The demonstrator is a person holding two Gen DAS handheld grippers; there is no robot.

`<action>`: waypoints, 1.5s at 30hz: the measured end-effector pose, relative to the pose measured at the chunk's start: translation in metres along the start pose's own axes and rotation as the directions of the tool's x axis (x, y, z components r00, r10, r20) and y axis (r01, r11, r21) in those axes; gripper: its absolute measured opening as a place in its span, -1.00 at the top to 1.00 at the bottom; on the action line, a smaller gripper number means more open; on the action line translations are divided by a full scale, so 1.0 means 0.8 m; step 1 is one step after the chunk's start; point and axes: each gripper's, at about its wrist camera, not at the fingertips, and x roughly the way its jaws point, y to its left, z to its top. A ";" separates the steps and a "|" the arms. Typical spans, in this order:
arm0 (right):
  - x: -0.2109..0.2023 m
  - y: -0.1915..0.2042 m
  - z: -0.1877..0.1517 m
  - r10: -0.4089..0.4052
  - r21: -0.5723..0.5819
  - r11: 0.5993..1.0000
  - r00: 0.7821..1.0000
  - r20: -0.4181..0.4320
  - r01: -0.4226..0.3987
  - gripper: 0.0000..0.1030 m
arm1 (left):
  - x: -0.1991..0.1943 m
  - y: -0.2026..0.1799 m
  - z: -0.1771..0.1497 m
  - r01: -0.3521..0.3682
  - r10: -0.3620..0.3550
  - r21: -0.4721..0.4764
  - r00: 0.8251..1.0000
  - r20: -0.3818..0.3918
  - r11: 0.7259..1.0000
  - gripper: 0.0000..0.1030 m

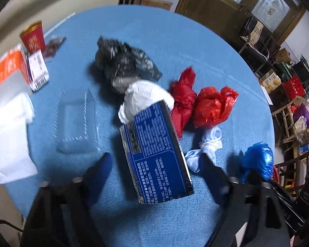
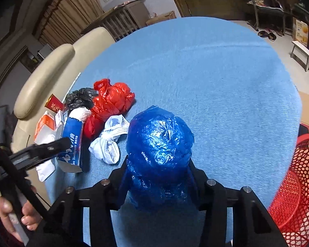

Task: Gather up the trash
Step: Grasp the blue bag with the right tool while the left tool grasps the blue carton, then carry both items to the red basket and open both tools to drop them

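Trash lies on a round table with a blue cloth (image 1: 175,47). My left gripper (image 1: 154,160) is open, its fingers either side of a blue toothpaste box (image 1: 154,154) without touching it; the box also shows in the right wrist view (image 2: 72,142). Behind it lie a white bag (image 1: 146,98), a black bag (image 1: 123,61), red bags (image 1: 212,107) and a white face mask (image 1: 206,148). My right gripper (image 2: 156,168) is shut on a crumpled blue plastic bag (image 2: 160,148), held above the cloth (image 2: 216,82).
A clear plastic tray (image 1: 76,123), white paper (image 1: 8,144), an orange box (image 1: 6,68) and a red cup (image 1: 34,38) lie at the table's left. A red mesh basket (image 2: 294,181) stands beside the table at the right. A cream sofa (image 2: 51,70) lies beyond.
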 end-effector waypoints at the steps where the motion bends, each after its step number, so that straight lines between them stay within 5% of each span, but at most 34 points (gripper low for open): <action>1: -0.006 -0.003 0.000 0.003 0.004 1.000 1.000 0.005 -0.003 0.01 | 0.005 0.003 -0.001 0.011 -0.011 -0.015 1.000 -0.017 1.000 -0.36; 3: -0.018 -0.009 -0.004 0.005 0.009 1.000 1.000 0.015 -0.005 0.01 | 0.011 0.007 -0.004 0.031 -0.032 -0.032 0.999 -0.036 0.999 -0.19; 14: -0.051 -0.031 -0.017 -0.001 0.028 1.000 0.997 0.076 -0.001 0.01 | -0.021 0.005 -0.023 0.015 -0.013 -0.028 0.999 0.050 1.000 -0.18; 21: -0.094 -0.052 -0.029 -0.004 0.052 0.999 0.988 0.153 -0.004 0.01 | -0.072 -0.068 -0.056 -0.015 -0.016 0.187 0.986 0.166 0.982 -0.18; 24: -0.109 -0.067 -0.036 -0.028 0.074 0.997 0.985 0.169 0.016 0.01 | -0.081 -0.115 -0.074 0.005 -0.065 0.324 0.983 0.173 0.946 -0.18; 31: -0.157 -0.133 -0.061 -0.103 0.175 0.982 0.975 0.196 0.068 0.01 | -0.067 -0.227 -0.122 0.133 -0.180 0.600 0.983 0.020 0.789 -0.18; 37: -0.191 -0.201 -0.089 -0.183 0.291 0.949 0.963 0.199 0.120 0.00 | -0.039 -0.308 -0.149 0.237 -0.210 0.701 0.970 -0.126 0.673 -0.18; 45: -0.214 -0.270 -0.114 -0.218 0.431 0.894 0.961 0.170 0.126 -0.07 | -0.003 -0.385 -0.172 0.339 -0.220 0.753 0.941 -0.259 0.564 -0.21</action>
